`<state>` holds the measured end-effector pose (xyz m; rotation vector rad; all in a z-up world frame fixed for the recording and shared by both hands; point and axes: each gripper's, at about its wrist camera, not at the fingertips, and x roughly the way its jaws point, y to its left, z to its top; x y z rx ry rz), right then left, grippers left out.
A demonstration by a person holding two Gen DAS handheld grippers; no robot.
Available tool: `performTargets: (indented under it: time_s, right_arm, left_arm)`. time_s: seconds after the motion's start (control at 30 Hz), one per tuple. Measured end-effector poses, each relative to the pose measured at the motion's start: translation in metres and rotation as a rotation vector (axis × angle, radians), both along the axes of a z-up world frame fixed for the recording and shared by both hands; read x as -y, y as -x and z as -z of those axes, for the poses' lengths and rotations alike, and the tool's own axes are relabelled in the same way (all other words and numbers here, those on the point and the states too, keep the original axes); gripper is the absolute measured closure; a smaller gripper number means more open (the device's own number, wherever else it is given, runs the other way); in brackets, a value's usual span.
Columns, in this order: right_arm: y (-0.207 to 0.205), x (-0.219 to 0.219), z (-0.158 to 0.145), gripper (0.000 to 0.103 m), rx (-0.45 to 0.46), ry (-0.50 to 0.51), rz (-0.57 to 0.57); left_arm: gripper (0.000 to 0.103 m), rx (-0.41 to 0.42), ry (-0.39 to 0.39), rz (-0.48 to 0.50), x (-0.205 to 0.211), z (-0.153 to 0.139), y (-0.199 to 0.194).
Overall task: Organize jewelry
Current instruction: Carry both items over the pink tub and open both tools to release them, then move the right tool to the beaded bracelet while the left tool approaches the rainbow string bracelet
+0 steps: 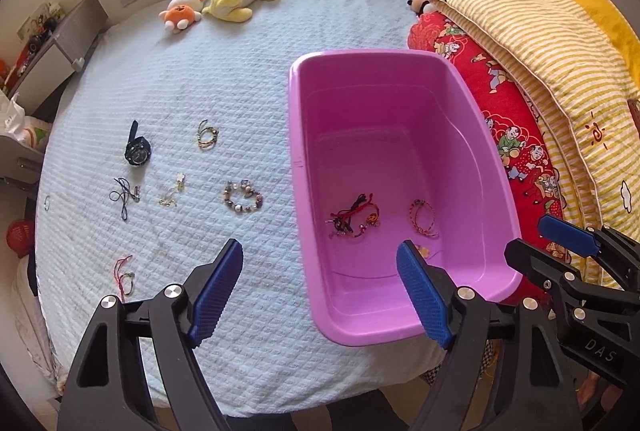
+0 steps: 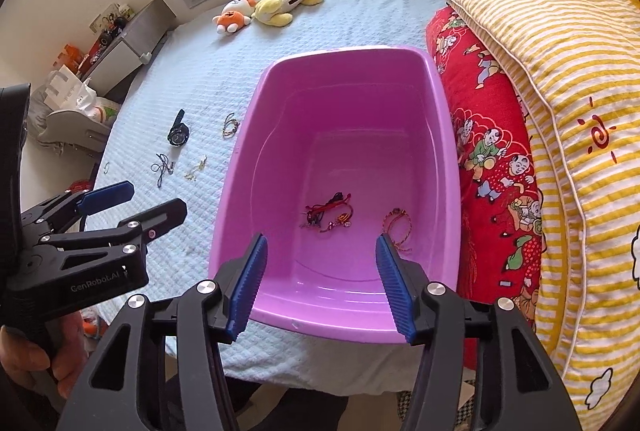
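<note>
1. Nearest us, the left tool (image 1: 320,291) hangs over the front of the bed (image 1: 248,79), its jaws spread wide with nothing between the pads; one finger shows over the quilt, the other over the near-left rim of the pink bin (image 1: 400,341). We judge it released and free.
2. The right tool (image 2: 320,285) stands over the bin's near end, jaws parted and empty, touching nothing. It too is released, a little narrower than the left.
3. Just beyond, on the bin floor, lie a tangle of red and black cords (image 2: 328,213) and, to its right, an orange braided bracelet (image 2: 398,223), so part of the sorting looks done.
4. The relation that matters: what is left lies on the quilt to the left of the bin, on the left tool's side. The left hand is plainly the nearer one; the right would have to cross the bin.
5. Closest of these is a thin red string bracelet (image 1: 125,277), just left of the left tool's finger, long axis running roughly away from us.
6. Farther on sits a beaded bracelet (image 1: 243,197), then a pale charm piece (image 1: 174,191) and a dark cord (image 1: 125,195).
7. Farthest are a braided bangle (image 1: 207,135) and a black watch (image 1: 137,147), strap pointing away.
</note>
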<state>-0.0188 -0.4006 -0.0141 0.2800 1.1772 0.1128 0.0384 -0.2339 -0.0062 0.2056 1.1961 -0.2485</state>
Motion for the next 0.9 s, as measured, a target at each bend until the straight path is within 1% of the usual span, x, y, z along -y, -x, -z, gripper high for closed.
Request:
performTargets:
  time_s: [0.1, 0.2, 0.33, 0.5, 0.57, 0.67, 0.77, 0.9]
  right_arm:
    - [0.000, -0.017, 0.007, 0.049, -0.030, -0.004, -0.018]
    - [-0.001, -0.040, 0.007, 0.049, -0.039, -0.017, -0.045]
    - [-0.002, -0.086, 0.004, 0.049, -0.039, -0.003, -0.117]
    - [-0.004, -0.146, 0.001, 0.049, -0.032, 0.012, -0.156]
    - [-0.004, -0.172, 0.001, 0.049, -0.029, 0.022, -0.167]
    - [-0.002, -0.209, 0.005, 0.048, -0.036, 0.023, -0.159]
    - [0.000, -0.241, 0.010, 0.048, -0.047, 0.013, -0.130]
    - [0.005, -0.279, 0.018, 0.048, -0.050, 0.040, -0.100]
  left_arm:
    - [0.025, 0.004, 0.004, -0.034, -0.024, -0.004, 0.000]
    - [0.022, 0.012, 0.017, -0.073, -0.052, -0.009, 0.000]
    - [0.021, 0.025, 0.030, -0.118, -0.094, -0.014, 0.001]
    - [0.021, 0.042, 0.048, -0.173, -0.158, -0.019, 0.006]
    - [0.019, 0.045, 0.055, -0.195, -0.189, -0.018, 0.009]
    - [0.019, 0.024, 0.063, -0.240, -0.237, -0.014, 0.013]
    - [0.019, 0.041, 0.053, -0.269, -0.282, -0.012, 0.019]
    - [0.018, 0.050, 0.022, -0.299, -0.333, -0.001, 0.027]
